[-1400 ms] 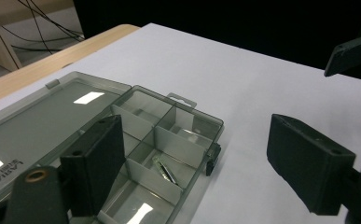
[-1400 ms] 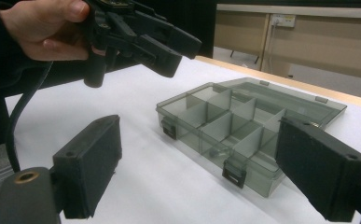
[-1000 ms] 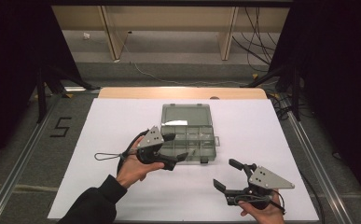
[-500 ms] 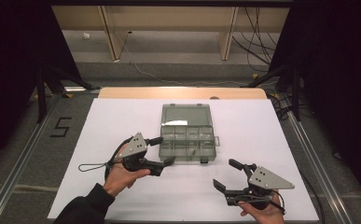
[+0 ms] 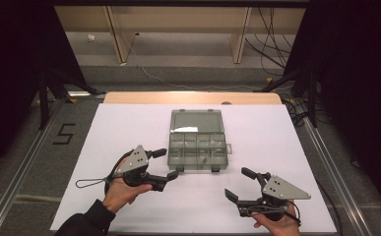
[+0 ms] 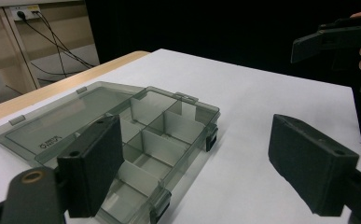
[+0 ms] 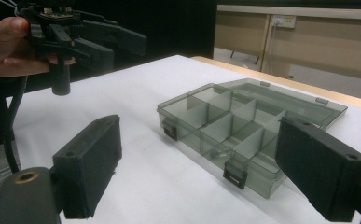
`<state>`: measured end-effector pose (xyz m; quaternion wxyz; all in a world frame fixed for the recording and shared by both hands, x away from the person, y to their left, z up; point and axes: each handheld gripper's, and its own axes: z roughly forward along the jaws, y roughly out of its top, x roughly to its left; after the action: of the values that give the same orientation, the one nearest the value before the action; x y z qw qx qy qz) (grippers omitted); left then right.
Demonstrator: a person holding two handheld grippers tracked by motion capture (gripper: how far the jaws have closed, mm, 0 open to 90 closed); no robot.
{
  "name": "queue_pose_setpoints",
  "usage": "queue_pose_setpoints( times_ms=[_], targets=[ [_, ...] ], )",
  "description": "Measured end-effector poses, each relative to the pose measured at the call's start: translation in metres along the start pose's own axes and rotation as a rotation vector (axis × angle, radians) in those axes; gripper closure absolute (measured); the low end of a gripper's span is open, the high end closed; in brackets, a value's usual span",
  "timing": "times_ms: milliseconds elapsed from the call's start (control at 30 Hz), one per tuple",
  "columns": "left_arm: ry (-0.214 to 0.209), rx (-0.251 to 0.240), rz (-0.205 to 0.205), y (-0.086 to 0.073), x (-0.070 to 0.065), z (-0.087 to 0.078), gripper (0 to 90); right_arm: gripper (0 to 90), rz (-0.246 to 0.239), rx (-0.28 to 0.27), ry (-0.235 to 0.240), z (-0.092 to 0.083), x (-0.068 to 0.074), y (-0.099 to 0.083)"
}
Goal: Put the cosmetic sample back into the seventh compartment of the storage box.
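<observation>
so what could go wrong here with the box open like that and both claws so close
The box is light and lies loose on the white table; a nudge from the left claw, whose open jaws sit right at its near left corner, could slide or tip it.
The open lid lies flat behind the compartments, so a reach over it could press on the hinges.
A small item in a near compartment might bounce out if the box is jolted.
</observation>
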<state>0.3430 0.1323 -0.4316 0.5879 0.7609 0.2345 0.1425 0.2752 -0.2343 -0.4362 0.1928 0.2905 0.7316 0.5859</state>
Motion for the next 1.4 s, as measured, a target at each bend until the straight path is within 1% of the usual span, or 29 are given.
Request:
queue_pose_setpoints(
  times_ms=[33,67,100,200,233,333,367,400,433,467,500,567,633,700,767,800,833,900,967,1000,1067,1133,1167,1200,1233,1300,1400],
  targets=[
    [-0.004,0.003,0.011,-0.001,0.000,-0.001,17.4,15.8,-0.002,0.003,-0.003,0.000,0.000,0.000],
    [0.003,0.005,0.002,-0.002,0.000,-0.002,17.4,15.8,-0.011,0.011,-0.010,-0.001,0.000,0.000],
    [-0.002,0.007,0.001,-0.003,-0.001,-0.003,17.4,15.8,-0.013,0.011,-0.009,-0.001,0.000,0.000],
    [0.006,0.015,0.011,-0.004,-0.001,-0.005,17.4,15.8,-0.011,0.010,-0.010,-0.001,0.000,0.000],
    [0.004,0.015,0.005,-0.005,-0.001,-0.006,17.4,15.8,-0.006,0.013,-0.008,-0.001,0.000,0.001],
    [0.000,0.007,-0.002,-0.007,-0.001,-0.008,17.3,15.7,-0.011,0.008,-0.007,-0.001,0.000,0.000],
    [0.011,0.012,0.002,-0.008,-0.002,-0.010,17.3,15.8,-0.013,0.010,-0.009,-0.001,0.000,0.000],
    [0.010,0.010,0.001,-0.008,-0.002,-0.011,17.3,15.8,-0.012,0.008,-0.007,-0.001,0.000,0.000],
    [0.010,0.011,-0.006,-0.009,-0.003,-0.011,17.3,15.8,-0.001,0.008,0.006,-0.001,0.000,0.000],
    [0.006,0.006,-0.003,-0.009,-0.003,-0.012,17.3,15.8,-0.002,0.006,0.000,-0.001,0.000,0.000],
    [0.009,0.006,-0.007,-0.009,-0.003,-0.013,17.3,15.8,-0.018,0.007,-0.010,-0.001,-0.001,0.000],
    [0.009,0.007,-0.003,-0.010,-0.004,-0.016,17.2,15.8,-0.018,0.006,-0.010,-0.001,-0.001,0.000],
    [0.009,0.000,-0.009,-0.011,-0.004,-0.018,17.1,15.7,-0.012,0.006,-0.006,-0.001,-0.001,0.000],
    [0.011,-0.004,-0.017,-0.013,-0.005,-0.020,17.2,15.7,-0.019,0.005,-0.009,-0.001,-0.001,0.000],
    [0.016,-0.007,-0.013,-0.013,-0.004,-0.022,17.1,15.7,-0.020,0.005,-0.010,-0.001,-0.001,0.000],
    [0.018,-0.010,-0.014,-0.014,-0.004,-0.024,17.2,15.7,-0.012,0.001,-0.004,0.000,-0.001,0.000],
    [0.019,-0.018,-0.022,-0.014,-0.005,-0.024,17.2,15.7,-0.022,0.003,-0.011,0.000,-0.001,0.000],
    [0.019,-0.016,-0.021,-0.015,-0.005,-0.026,17.2,15.7,-0.013,-0.002,0.001,0.000,-0.001,0.000],
    [0.019,-0.019,-0.019,-0.016,-0.005,-0.028,17.1,15.7,-0.018,0.000,0.005,0.000,-0.001,0.000],
    [0.019,-0.016,-0.020,-0.017,-0.005,-0.029,17.1,15.7,-0.018,-0.009,0.004,0.001,-0.001,0.000],
    [0.025,-0.018,-0.022,-0.018,-0.005,-0.030,17.2,15.7,-0.019,-0.005,-0.003,0.001,-0.001,0.000],
    [0.032,-0.022,-0.021,-0.018,-0.005,-0.031,17.2,15.7,-0.027,0.005,0.005,0.001,-0.001,0.000],
    [0.028,-0.029,-0.023,-0.019,-0.005,-0.032,17.2,15.7,-0.027,0.006,0.005,0.001,-0.001,0.000],
    [0.036,-0.023,-0.028,-0.019,-0.006,-0.033,17.2,15.7,-0.023,-0.006,-0.017,0.001,0.000,0.000],
    [0.035,-0.027,-0.024,-0.019,-0.006,-0.033,17.2,15.7,-0.016,-0.001,-0.017,0.001,0.000,0.000],
    [0.038,-0.032,-0.031,-0.021,-0.006,-0.035,17.2,15.7,-0.018,0.000,-0.016,0.001,0.000,0.000],
    [0.039,-0.026,-0.033,-0.023,-0.008,-0.035,17.2,15.7,-0.023,0.009,-0.008,0.001,0.000,0.000]
  ],
)
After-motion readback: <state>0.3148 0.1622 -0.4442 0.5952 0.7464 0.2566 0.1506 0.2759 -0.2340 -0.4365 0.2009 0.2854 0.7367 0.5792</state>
